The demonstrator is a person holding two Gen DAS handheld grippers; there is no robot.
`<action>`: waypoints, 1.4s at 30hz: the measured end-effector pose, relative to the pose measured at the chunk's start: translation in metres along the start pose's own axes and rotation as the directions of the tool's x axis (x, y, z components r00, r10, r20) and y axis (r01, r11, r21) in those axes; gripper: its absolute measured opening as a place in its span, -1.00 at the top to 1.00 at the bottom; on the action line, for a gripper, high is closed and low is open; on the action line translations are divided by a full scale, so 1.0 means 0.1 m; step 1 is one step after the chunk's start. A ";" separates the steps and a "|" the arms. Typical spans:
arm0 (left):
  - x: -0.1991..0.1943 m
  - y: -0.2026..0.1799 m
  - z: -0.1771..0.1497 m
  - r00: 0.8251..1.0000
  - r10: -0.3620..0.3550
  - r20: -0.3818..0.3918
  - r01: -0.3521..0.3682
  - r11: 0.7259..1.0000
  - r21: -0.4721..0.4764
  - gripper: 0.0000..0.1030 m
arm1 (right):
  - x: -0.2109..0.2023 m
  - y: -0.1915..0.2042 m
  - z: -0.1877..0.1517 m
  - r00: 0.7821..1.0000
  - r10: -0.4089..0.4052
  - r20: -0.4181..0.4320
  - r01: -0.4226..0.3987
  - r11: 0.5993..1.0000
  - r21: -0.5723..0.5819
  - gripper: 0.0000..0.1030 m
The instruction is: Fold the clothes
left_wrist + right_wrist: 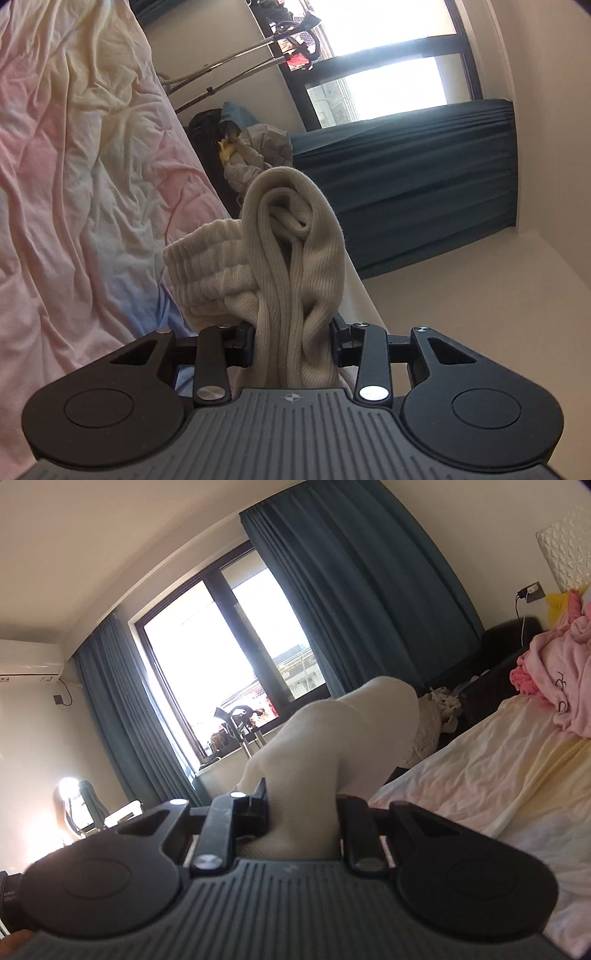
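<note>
both grippers are clamped on cloth held off the bed (92,166): the left gripper (293,343) pinches a bunched cream ribbed knit (291,258) running straight out along its fingers, the right gripper (301,819) a white piece (317,753) (possibly the same garment).

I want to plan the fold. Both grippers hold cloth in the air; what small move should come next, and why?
Probably lower both grippers toward the bed and lay the cloth flat. The left gripper is shut on a bunched ribbed knit, and the right gripper is shut on white cloth; both pieces hang crumpled, off the bed.
</note>
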State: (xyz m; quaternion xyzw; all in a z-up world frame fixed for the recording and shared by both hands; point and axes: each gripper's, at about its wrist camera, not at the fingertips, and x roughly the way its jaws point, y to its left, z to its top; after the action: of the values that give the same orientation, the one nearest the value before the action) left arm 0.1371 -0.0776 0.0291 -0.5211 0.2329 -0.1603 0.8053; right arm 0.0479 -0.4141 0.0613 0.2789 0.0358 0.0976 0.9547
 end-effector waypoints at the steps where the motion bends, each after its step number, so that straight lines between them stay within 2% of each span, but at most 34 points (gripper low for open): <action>1: 0.18 -0.03 -0.12 1.000 -0.016 -0.026 0.016 1.000 0.018 0.21 | -0.05 -0.20 0.05 0.999 -0.026 0.024 0.025 0.999 0.021 0.58; 4: 0.76 -0.09 -0.41 0.994 -0.038 -0.098 0.045 0.996 0.071 0.21 | -0.14 -0.77 0.13 0.990 -0.115 0.083 0.108 0.990 0.086 0.58; 8: 1.49 0.04 -0.72 0.983 -0.023 -0.180 0.044 0.993 0.113 0.21 | -0.13 -1.50 0.06 0.971 -0.208 0.114 0.185 0.965 0.184 0.58; 11: 1.96 0.27 -0.87 0.974 0.015 -0.224 0.019 0.989 0.149 0.21 | -0.02 -1.99 -0.11 0.960 -0.263 0.101 0.232 0.941 0.245 0.57; 14: 2.25 0.54 -1.03 0.965 0.047 -0.257 -0.003 0.986 0.169 0.21 | 0.11 -2.45 -0.39 0.940 -0.338 0.036 0.309 0.894 0.325 0.57; 16: 2.34 0.71 -1.09 0.963 0.018 -0.268 0.030 0.984 0.174 0.20 | 0.22 -2.74 -0.62 0.921 -0.388 -0.045 0.372 0.837 0.402 0.56; 18: 2.37 0.80 -1.15 0.962 -0.009 -0.272 0.060 0.982 0.181 0.16 | 0.26 -3.02 -0.82 0.910 -0.395 -0.121 0.398 0.759 0.516 0.50; 20: 2.36 0.86 -1.19 0.961 -0.031 -0.274 0.086 0.978 0.190 0.09 | 0.22 -3.25 -0.98 0.922 -0.358 -0.150 0.364 0.666 0.651 0.48; 21: 2.35 0.86 -1.19 0.961 -0.031 -0.275 0.087 0.977 0.194 0.09 | 0.19 -3.32 -1.05 0.931 -0.337 -0.138 0.332 0.632 0.700 0.48; 22: 2.34 0.85 -1.19 0.960 -0.026 -0.279 0.084 0.977 0.197 0.08 | 0.18 -3.32 -1.06 0.932 -0.336 -0.137 0.331 0.632 0.701 0.48; 24: 2.30 0.81 -1.17 0.956 -0.003 -0.295 0.072 0.972 0.222 -0.11 | 0.21 -3.22 -1.02 0.920 -0.364 -0.149 0.368 0.663 0.653 0.43; 25: 2.26 0.78 -1.16 0.953 0.011 -0.303 0.066 0.968 0.244 -0.31 | 0.21 -3.18 -1.00 0.911 -0.382 -0.153 0.388 0.671 0.631 0.40; 27: 2.16 0.68 -1.15 0.949 0.047 -0.313 0.054 0.950 0.309 -0.47 | 0.18 -3.08 -0.96 0.891 -0.425 -0.157 0.428 0.675 0.602 0.22; 29: 2.06 0.58 -1.14 0.945 0.085 -0.315 0.041 0.926 0.374 -0.74 | 0.12 -2.98 -0.91 0.871 -0.469 -0.149 0.462 0.676 0.575 0.13; 33: 1.69 0.33 -1.03 0.954 0.135 -0.268 0.024 0.856 0.517 -0.82 | -0.05 -2.70 -0.79 0.811 -0.576 -0.101 0.544 0.679 0.493 -0.06; 36: 1.38 0.12 -0.92 0.962 0.166 -0.215 0.003 0.784 0.621 -0.90 | -0.16 -2.42 -0.68 0.789 -0.613 -0.040 0.572 0.710 0.410 -0.06; 38: 1.17 -0.01 -0.82 0.968 0.178 -0.176 -0.011 0.733 0.680 -0.96 | -0.21 -2.23 -0.62 0.795 -0.607 -0.009 0.569 0.741 0.357 -0.06; 42: 0.66 -0.19 -0.60 0.978 0.184 -0.100 -0.046 0.656 0.754 -0.99 | -0.26 -1.76 -0.53 0.839 -0.545 0.015 0.529 0.820 0.217 -0.07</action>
State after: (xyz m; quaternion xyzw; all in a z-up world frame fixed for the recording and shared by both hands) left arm 0.1599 -0.1646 0.0121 -0.1137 0.2459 -0.2332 0.9339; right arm 0.0451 -0.5368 -0.0777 0.3573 0.0863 -0.1900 0.9104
